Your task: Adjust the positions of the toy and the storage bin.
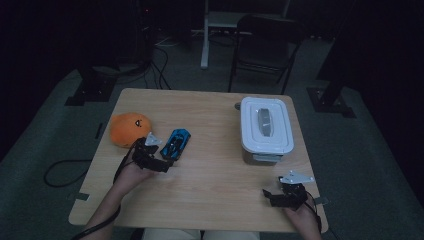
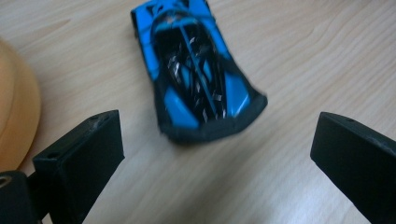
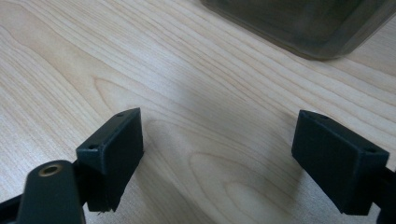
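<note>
A blue and black toy car [image 1: 176, 143] [image 2: 194, 70] lies on the wooden table [image 1: 210, 170], left of centre. My left gripper [image 1: 162, 161] [image 2: 217, 154] stands open just short of the car's near end, jaws wide apart with nothing between them. An orange plush toy [image 1: 129, 129] [image 2: 16, 116] rests to the left of the car. My right gripper [image 1: 272, 196] [image 3: 233, 158] is open over bare wood near the table's front right corner. A grey box with a white lid [image 1: 264, 127] [image 3: 303, 23] sits ahead of it.
A dark folding chair [image 1: 265, 45] and a white post [image 1: 205, 35] stand beyond the table's far edge. Cables trail on the grey floor at the left [image 1: 60, 172]. The room around is dark.
</note>
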`<state>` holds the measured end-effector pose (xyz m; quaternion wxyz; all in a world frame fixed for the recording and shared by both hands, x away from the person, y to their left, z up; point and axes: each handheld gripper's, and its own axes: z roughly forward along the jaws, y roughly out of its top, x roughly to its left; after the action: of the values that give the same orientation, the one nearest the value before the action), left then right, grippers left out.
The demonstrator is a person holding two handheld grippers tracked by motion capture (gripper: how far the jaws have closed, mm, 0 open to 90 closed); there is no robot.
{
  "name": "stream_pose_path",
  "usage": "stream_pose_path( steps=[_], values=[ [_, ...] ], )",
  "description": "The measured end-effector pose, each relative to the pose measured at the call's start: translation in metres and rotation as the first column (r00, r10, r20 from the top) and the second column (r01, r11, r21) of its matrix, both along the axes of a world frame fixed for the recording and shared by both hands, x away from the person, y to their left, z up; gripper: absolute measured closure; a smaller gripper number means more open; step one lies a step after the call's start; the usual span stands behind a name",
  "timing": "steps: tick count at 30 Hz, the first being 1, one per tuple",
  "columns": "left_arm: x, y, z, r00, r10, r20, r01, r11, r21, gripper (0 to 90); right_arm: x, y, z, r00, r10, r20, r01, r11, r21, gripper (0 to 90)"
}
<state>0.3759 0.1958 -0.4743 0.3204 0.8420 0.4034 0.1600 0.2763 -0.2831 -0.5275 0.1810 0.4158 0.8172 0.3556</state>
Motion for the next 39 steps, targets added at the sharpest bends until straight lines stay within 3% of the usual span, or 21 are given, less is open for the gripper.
stream_pose_path(
  steps=[3, 11, 16, 20, 27, 30, 39],
  values=[
    [0.007, -0.004, 0.001, 0.9999, 0.015, -0.004, -0.015, 0.9999, -0.001, 3.2, 0.000, 0.000, 0.000, 1.0000, 0.000, 0.000, 0.000, 1.000, 0.000, 16.2],
    [0.034, -0.021, -0.004, 0.9985, 0.050, -0.021, -0.049, 0.9977, 0.048, 3.2, 0.000, 0.000, 0.000, 1.0000, 0.000, 0.000, 0.000, 1.000, 0.000, 16.2],
    [0.050, -0.029, -0.006, 0.9962, 0.073, -0.049, -0.072, 0.9973, 0.011, 3.3, 0.000, 0.000, 0.000, 1.0000, 0.000, 0.000, 0.000, 1.000, 0.000, 16.2],
    [0.061, -0.038, -0.011, 0.9935, 0.095, -0.063, -0.092, 0.9947, 0.048, 4.6, 0.000, 0.000, 0.000, 1.0000, 0.000, 0.000, 0.000, 1.000, 0.000, 16.2],
    [0.070, -0.045, -0.019, 0.9872, 0.128, -0.095, -0.122, 0.9904, 0.065, 6.3, 0.000, 0.000, 0.000, 1.0000, 0.000, 0.000, 0.000, 1.000, 0.000, 16.2],
    [0.072, -0.046, -0.023, 0.9836, 0.136, -0.118, -0.128, 0.9888, 0.078, 10.9, 0.000, 0.000, 0.000, 1.0000, 0.000, 0.000, 0.000, 1.000, 0.000, 16.2],
    [0.074, -0.048, -0.025, 0.9831, 0.146, -0.110, -0.136, 0.9858, 0.099, 21.6, 0.000, 0.000, 0.000, 1.0000, -0.002, 0.001, 0.002, 1.000, 0.000, 16.5]
  ],
)
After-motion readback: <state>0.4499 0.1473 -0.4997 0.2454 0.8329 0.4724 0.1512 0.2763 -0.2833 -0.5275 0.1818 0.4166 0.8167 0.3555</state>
